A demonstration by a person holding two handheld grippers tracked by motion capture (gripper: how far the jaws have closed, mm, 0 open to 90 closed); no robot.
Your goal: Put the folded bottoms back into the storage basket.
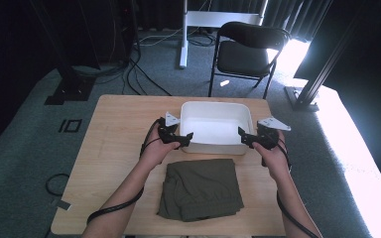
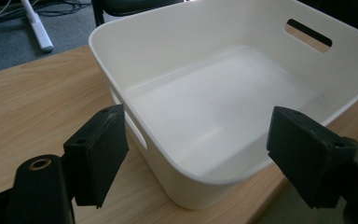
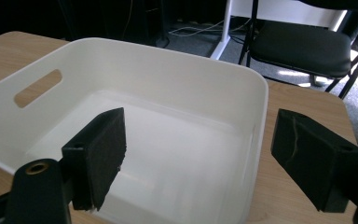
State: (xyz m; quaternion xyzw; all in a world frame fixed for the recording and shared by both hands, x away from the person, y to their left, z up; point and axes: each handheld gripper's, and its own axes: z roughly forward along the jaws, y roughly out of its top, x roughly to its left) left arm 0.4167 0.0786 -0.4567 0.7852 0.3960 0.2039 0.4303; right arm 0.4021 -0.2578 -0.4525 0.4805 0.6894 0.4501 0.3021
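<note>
I am holding my left hand-held gripper (image 1: 186, 137) open and empty at the bin's (image 1: 217, 107) near left corner, and my right hand-held gripper (image 1: 243, 136) open and empty at its near right corner. The bin is sitting toward the desk's (image 1: 109, 129) far edge, the folded cloth (image 1: 200, 188) by the near edge. Next, I judge, I am going for the cloth.
</note>
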